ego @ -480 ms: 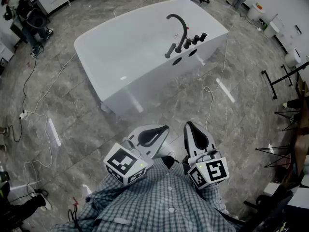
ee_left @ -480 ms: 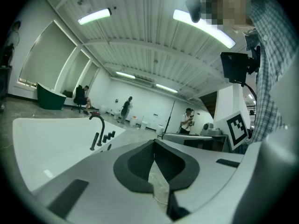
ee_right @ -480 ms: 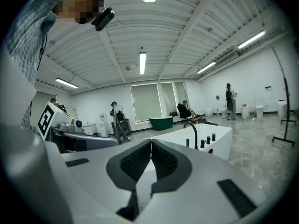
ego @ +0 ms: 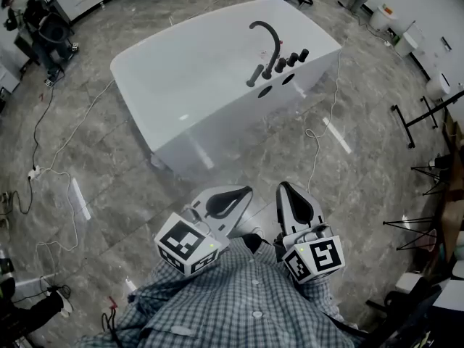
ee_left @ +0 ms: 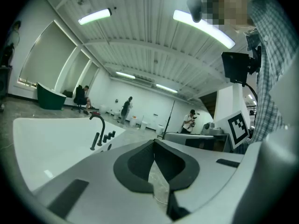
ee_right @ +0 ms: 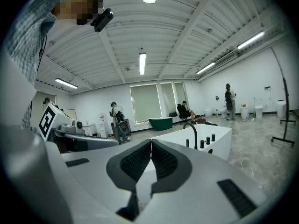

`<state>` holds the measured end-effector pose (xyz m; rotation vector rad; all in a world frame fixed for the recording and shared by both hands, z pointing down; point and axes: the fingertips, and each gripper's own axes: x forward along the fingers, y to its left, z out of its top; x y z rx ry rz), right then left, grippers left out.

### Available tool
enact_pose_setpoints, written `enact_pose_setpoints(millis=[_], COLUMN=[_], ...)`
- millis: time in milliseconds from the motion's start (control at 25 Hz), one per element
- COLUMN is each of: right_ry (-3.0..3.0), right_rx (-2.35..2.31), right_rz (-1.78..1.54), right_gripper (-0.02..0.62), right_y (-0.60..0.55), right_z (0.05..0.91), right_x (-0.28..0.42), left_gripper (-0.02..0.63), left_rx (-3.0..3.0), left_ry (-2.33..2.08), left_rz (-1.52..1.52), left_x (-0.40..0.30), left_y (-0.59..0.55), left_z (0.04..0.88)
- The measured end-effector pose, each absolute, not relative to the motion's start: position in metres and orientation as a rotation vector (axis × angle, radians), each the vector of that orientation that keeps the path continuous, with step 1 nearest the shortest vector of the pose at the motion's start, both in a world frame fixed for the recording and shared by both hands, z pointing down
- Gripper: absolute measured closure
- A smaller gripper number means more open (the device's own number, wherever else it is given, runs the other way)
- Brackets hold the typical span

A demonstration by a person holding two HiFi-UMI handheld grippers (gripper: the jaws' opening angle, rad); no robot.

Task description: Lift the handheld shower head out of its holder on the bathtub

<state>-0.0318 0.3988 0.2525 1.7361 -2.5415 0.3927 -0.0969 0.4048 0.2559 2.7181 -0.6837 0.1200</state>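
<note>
Head view: left claw (ego: 243,191) and right claw (ego: 284,188) both closed, empty, near-level at chest, bathtub (ego: 174,78) at 12 o'clock.

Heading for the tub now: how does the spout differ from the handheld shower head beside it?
The spout is tall and hooks over the basin; the handheld shower head is a short straight stick. The spout stands between the shower head and the three knobs; the shower head ends the row. Both are dark and sit on the bathtub rim.
</note>
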Motion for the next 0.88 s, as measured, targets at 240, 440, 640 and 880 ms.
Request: enact_pose_setpoints(millis=[240, 440, 640, 880], right_ry=[-2.534, -2.54, -2.527, -2.501], right_rx=[1.746, 1.738, 1.768, 1.803], right_rz=[0.388, 0.385, 0.366, 0.353], right_gripper=[0.578, 0.578, 0.577, 0.578], right_y=[0.399, 0.4, 0.403, 0.407], right_z=[0.252, 0.25, 0.245, 0.246], right_x=[-0.033, -0.037, -0.042, -0.047], left_gripper=[0.597, 0.597, 0.597, 0.597], left_rx=[2.717, 2.72, 2.729, 2.717], left_ry=[-0.686, -0.692, -0.701, -0.733], left_rz=[0.116, 0.105, 0.091, 0.081], left_x=[-0.101, -0.106, -0.118, -0.139], left_y=[0.404, 0.405, 0.407, 0.408], left_z=[0.256, 0.254, 0.25, 0.253])
